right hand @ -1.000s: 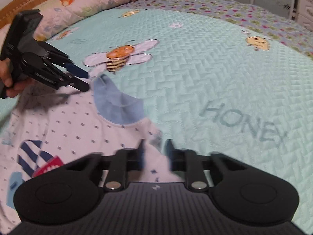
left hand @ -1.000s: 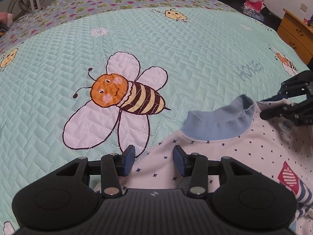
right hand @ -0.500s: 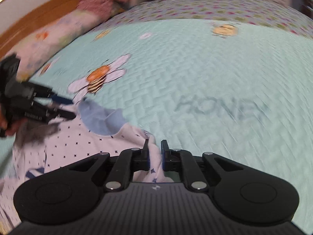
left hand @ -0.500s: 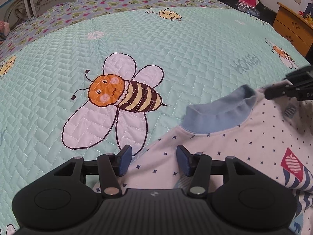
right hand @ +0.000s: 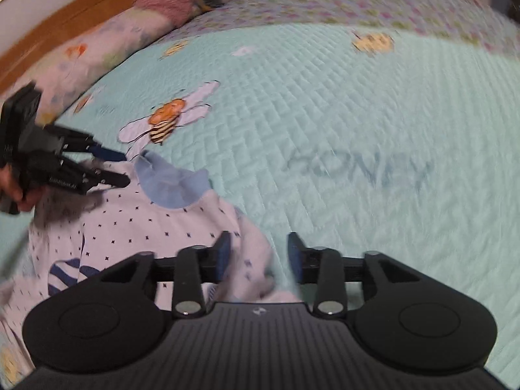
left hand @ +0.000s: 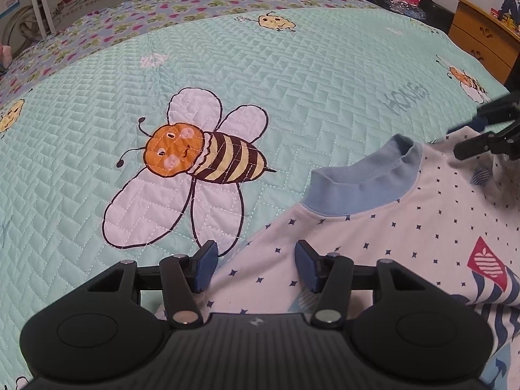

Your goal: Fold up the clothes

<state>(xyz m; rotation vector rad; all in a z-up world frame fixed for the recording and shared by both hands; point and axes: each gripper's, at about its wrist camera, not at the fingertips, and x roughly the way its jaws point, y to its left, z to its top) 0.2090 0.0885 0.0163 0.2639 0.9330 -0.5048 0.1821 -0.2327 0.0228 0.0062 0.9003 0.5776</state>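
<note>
Shirt (left hand: 406, 227) flat on the bed, both tools spread over its shoulders.

The white shirt with small dark stars, a blue collar (left hand: 364, 185) and a red-and-striped print (left hand: 487, 260) lies at the near edge of the mint quilt (left hand: 308, 81). Only the left view shows the wooden dresser (left hand: 481, 39); only the right view, blurred, shows the headboard (right hand: 71, 29), pillow (right hand: 97, 55) and a hand (right hand: 13, 185) on the left tool (right hand: 120, 169). The left tool (left hand: 253, 266) stands spread over the fabric, not pinching. The right tool (right hand: 256, 256), just opened, has a raised fold of shirt between its pads, unpressed. The bee (left hand: 201, 159) and the quilt beyond lie open.
</note>
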